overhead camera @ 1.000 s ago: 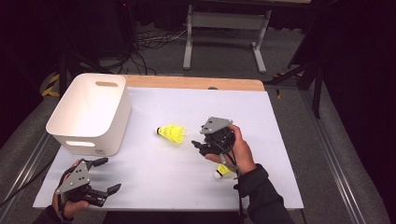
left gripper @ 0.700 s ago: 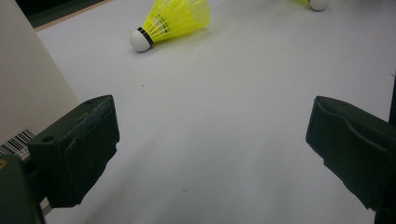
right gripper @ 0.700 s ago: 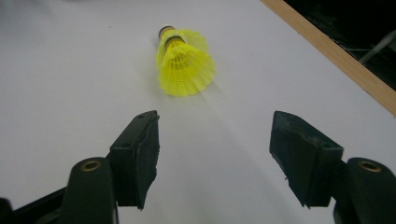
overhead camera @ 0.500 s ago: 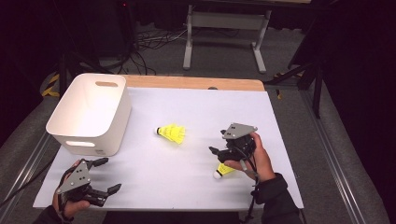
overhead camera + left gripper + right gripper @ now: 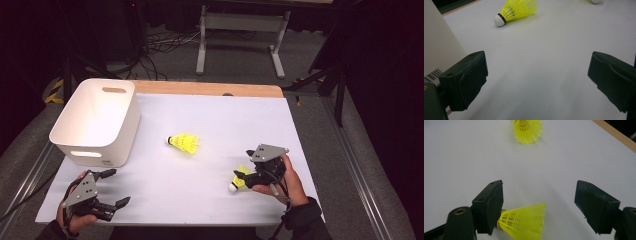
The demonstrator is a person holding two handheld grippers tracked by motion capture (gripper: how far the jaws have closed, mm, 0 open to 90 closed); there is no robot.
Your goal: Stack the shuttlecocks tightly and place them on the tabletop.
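On the white desk [image 5: 215, 145] two yellow shuttlecocks lie well apart from each other. The near shuttlecock [image 5: 240, 178] is at the right side, close to the near edge, and it lies on its side. In the high view its white cork points to the near left and the right gripper [image 5: 246, 175] is directly over it. In the right gripper view this shuttlecock [image 5: 525, 221] lies between the two black jaws. Its cork end is hidden behind the left jaw, and its yellow skirt opens toward the right jaw without reaching it. The jaws of the right gripper have just been opening and they stand wide apart. They do not press on the skirt; whether the left jaw touches the cork end, I cannot tell.

The far shuttlecock [image 5: 184, 143] lies on its side about in the middle of the desk, with its white cork to the left. No gripper is near it.

The left gripper [image 5: 112, 189] is at the near left corner of the desk, held by the person's left hand. Its jaws are wide open and nothing is between them; in the left gripper view there is only the white surface between the jaws.

A white bin [image 5: 96, 122] stands at the far left of the desk, just beyond the left gripper.
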